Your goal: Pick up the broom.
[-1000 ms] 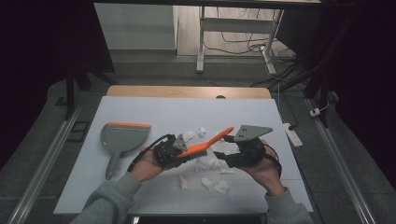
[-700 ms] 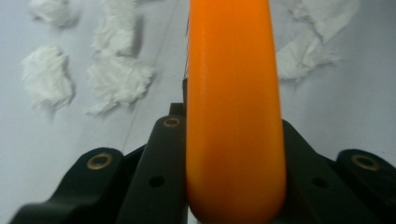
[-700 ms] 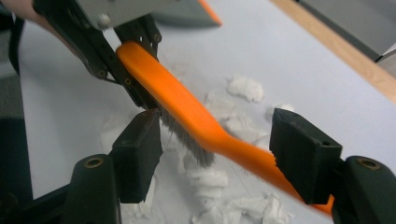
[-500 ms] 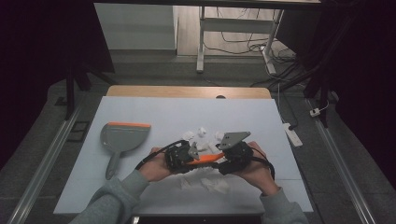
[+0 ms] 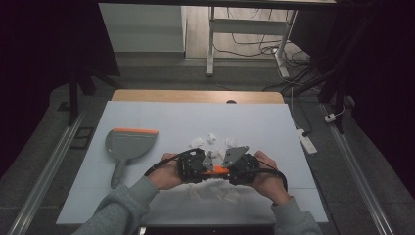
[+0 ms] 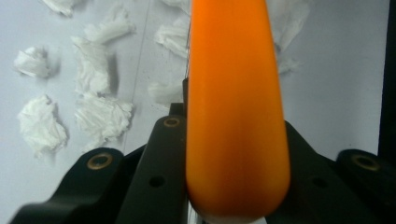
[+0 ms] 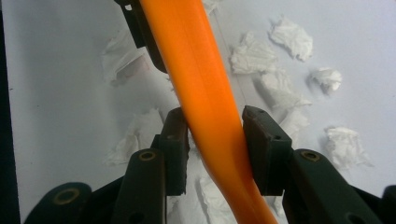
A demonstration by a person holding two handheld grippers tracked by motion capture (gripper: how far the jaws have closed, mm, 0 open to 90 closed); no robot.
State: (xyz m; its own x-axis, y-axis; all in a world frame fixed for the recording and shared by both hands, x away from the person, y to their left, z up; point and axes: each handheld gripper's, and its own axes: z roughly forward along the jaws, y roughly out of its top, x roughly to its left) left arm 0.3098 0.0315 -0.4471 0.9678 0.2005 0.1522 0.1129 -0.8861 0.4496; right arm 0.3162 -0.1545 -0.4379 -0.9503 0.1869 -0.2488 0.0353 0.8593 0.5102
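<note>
Surface: white rectangular worktop (image 5: 161,122) w/ wooden strip along far edge; dark room, grey floor, cables and white desk legs at 12 o'clock beyond it. Grey plastic dustpan with orange lip (image 5: 128,145) lies at 9 o'clock of the hands, apart from them. Crumpled white tissue scraps (image 5: 211,138) scattered just past the grippers at 12 o'clock, more at 6 o'clock (image 5: 215,192).

Change vs earlier frame: orange handle stood tilted up toward 2 o'clock; now lies low and level btwn both grippers, hands drawn closer together and nearer the person.

Task item: smooth orange plastic brush handle (image 6: 236,93), glossy, tapered, rounded butt end. Left gripper (image 5: 195,165) clamped on butt end; right gripper (image 7: 215,140) jaws pressed against both sides of the handle mid-length. Handle sits at worktop centre-near, over the tissue.
</note>
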